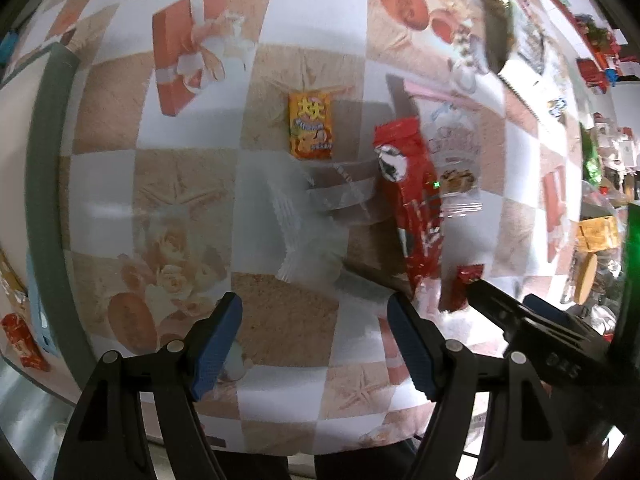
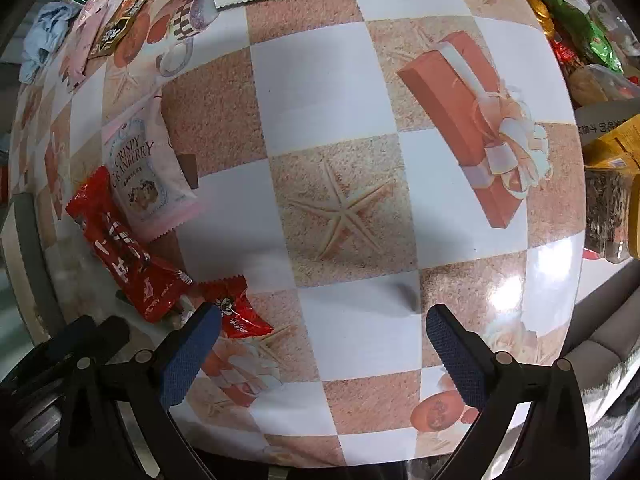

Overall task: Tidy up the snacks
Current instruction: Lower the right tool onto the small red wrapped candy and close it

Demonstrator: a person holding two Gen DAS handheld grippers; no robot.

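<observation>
Two claws, the left gripper (image 1: pixel 314 344) and right gripper (image 2: pixel 320 344), are hanging released and empty, so the right one probably needs to be closing next on the small red packet (image 2: pixel 236 308) just beside it.

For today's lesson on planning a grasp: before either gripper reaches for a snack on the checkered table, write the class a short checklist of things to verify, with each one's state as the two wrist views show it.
1. Left gripper open, nothing between its fingers: ok.
2. Right gripper open and empty: ok.
3. Small red packet free to grasp: not ok; the right gripper's left finger overlaps it in view.
4. Long red packet lying apart: not ok; it overlaps the cranberry packet.
5. Orange packet lying alone on the table: ok.
6. Where the sorted snacks go: cannot tell.
</observation>
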